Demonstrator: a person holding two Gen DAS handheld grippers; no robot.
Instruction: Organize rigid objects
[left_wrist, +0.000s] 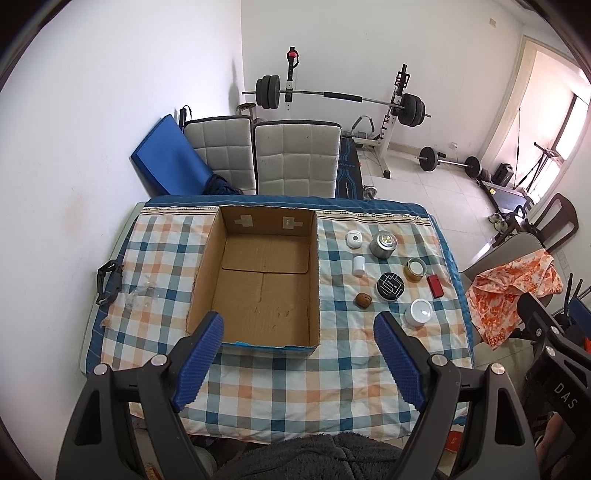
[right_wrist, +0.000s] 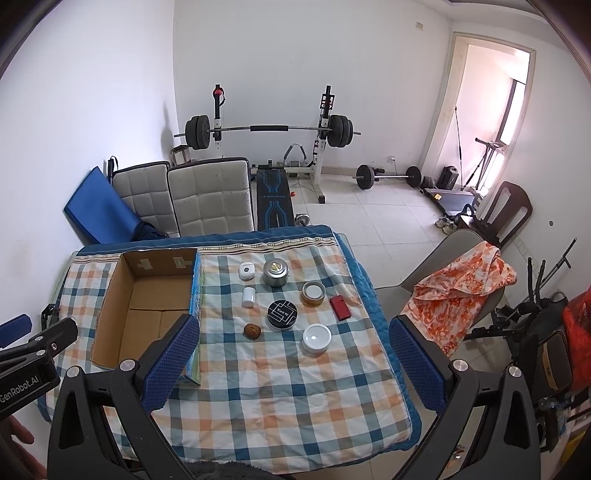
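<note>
An open cardboard box (left_wrist: 258, 284) (right_wrist: 147, 306) sits empty on the checked tablecloth. To its right lie several small items: a white square case (right_wrist: 246, 271), a silver tin (right_wrist: 275, 273), a white cylinder (right_wrist: 248, 297), an amber jar (right_wrist: 313, 293), a black round tin (right_wrist: 282, 314), a red box (right_wrist: 340, 307), a brown nut-like object (right_wrist: 252, 329) and a white round jar (right_wrist: 316, 338). My left gripper (left_wrist: 299, 358) is open and empty above the table's near edge, in front of the box. My right gripper (right_wrist: 295, 365) is open and empty above the near right part of the table.
Two padded chairs (left_wrist: 266, 158) and a blue mat (left_wrist: 166, 158) stand behind the table. A chair with an orange cloth (right_wrist: 461, 291) stands at the right. A black clip (left_wrist: 109, 280) and clear plastic (left_wrist: 136, 295) lie at the table's left edge. Weight bench and barbells stand farther back.
</note>
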